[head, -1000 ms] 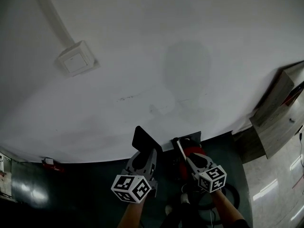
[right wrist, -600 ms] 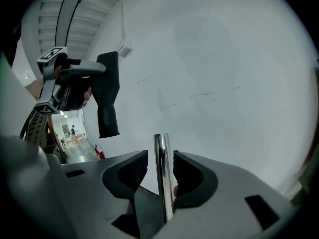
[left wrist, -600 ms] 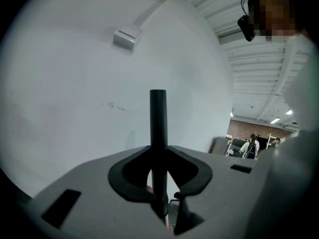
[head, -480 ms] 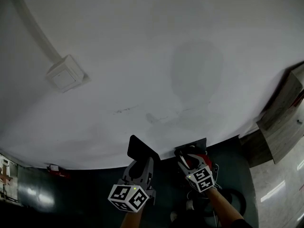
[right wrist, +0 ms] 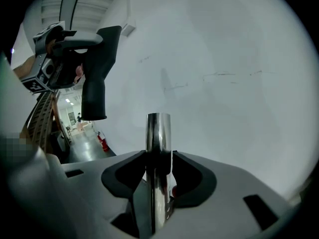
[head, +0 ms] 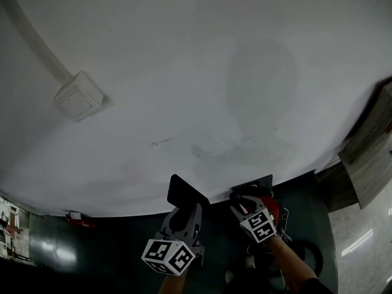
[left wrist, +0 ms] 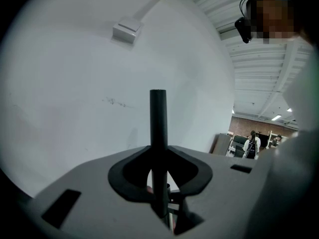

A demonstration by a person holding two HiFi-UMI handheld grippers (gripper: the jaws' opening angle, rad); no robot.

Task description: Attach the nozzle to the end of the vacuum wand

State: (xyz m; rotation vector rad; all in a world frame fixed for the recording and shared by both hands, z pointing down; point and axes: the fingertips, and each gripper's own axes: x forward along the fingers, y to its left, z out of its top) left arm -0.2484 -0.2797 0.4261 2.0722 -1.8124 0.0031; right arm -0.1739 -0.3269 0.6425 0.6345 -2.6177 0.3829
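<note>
head view: both grippers sit low in the frame, near centre, in front of a plain white wall (head: 184,72).
left gripper (head: 185,209), lower centre: closed on a flat black plastic nozzle (head: 185,193). the nozzle sticks up out of the jaws and leans toward the upper left.
left gripper view: nozzle seen edge-on as a thin dark bar, clamped between both pads.
right gripper (head: 241,202): just right of the left one, in front of a red vacuum body (head: 272,210).
right gripper view: a shiny chrome metal wand tube (right wrist: 158,138) stands upright between the jaws. the jaws have just been opening and now stand wide, with no grip on the tube.
same view, upper left of frame: the nozzle in the left gripper, round collar end at the bottom, apart from the wand end, not joined.
left of frame, head view: white switch box (head: 76,100) with a white conduit (head: 33,41) on the wall.
bottom of frame: dark glossy floor (head: 110,250).
</note>
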